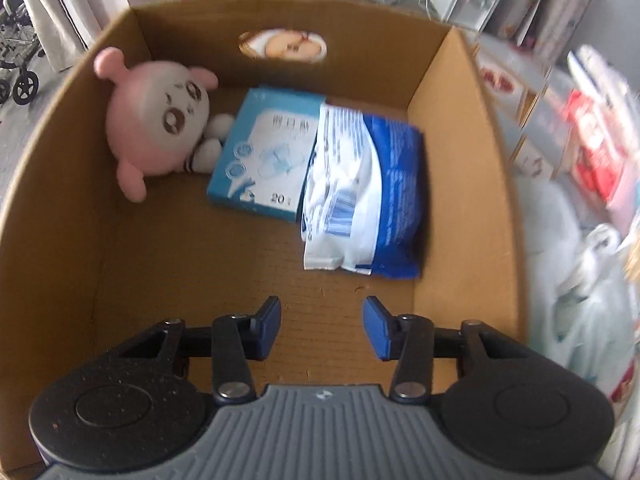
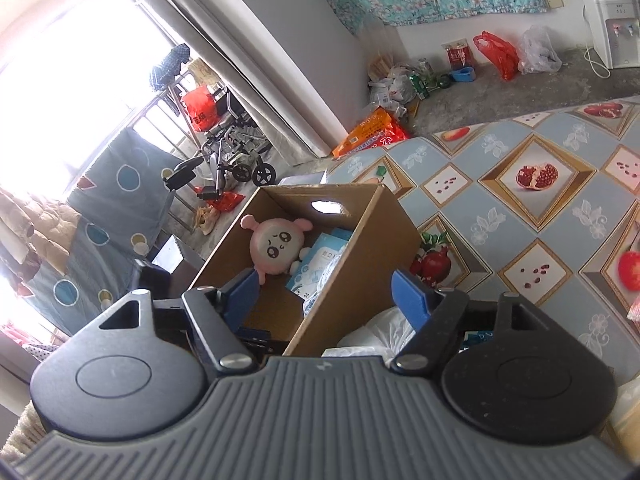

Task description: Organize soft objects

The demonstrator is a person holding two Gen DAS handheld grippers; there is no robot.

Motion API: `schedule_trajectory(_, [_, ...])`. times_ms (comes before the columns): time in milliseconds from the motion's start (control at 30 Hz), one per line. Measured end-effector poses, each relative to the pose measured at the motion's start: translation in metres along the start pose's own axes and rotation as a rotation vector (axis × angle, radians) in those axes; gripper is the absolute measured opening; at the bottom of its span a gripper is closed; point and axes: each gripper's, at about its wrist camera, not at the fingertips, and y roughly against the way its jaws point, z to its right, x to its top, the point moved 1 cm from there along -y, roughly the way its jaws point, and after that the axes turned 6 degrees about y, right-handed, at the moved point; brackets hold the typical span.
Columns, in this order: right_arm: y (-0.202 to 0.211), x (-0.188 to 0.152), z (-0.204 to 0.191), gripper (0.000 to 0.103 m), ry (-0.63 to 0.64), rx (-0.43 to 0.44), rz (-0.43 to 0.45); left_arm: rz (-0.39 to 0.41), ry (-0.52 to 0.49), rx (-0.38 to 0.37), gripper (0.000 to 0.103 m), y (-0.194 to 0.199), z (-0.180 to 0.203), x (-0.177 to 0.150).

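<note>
The left gripper, with 2 blue-padded fingers, hangs inside the open brown cardboard box with its jaws spread wide and nothing between them; only bare box floor shows in the gap. Ahead of the jaws and slightly to their right lies the blue-and-white soft plastic pack, its near end the closest thing to the fingertips but clearly apart from them. Just beyond and to the left of it, touching its edge and partly under it, is the flat light-blue paper box printed with "20". Farther ahead on the left, in the far left corner, the round pink-and-white plush doll leans against the box wall, its small white feet touching the light-blue box. Nothing stands between the jaws and these 3 things. An oval handle hole is cut in the far wall.

The right gripper is held outside and above the cardboard box, jaws also wide and empty. The box's near right wall runs through the gap between the fingers, and the plush doll shows beyond the left fingertip. Under the right finger lies a white crinkled plastic bag on the fruit-patterned blue-grey tablecloth. Beyond the box are a folded wheelchair and, on the floor, a red plastic bag.

Counted: 1 doll, 1 soft pack, 1 paper box, 1 cardboard box, 2 grippers.
</note>
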Motion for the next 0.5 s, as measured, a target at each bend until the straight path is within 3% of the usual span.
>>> schedule_trajectory(167, [-0.003,-0.004,0.008,0.074,-0.026,0.006,0.001,-0.051,-0.03,0.008,0.033,-0.028,0.013,0.011])
schedule_trajectory(333, [-0.001,-0.006,0.023,0.074,-0.044,-0.012,0.003,-0.044,-0.041,-0.019,0.026,-0.038,0.023,0.025])
schedule_trajectory(500, [0.002,-0.009,0.043,0.074,-0.082,-0.031,0.016,-0.009,-0.037,-0.025,0.026,-0.039,0.023,0.037])
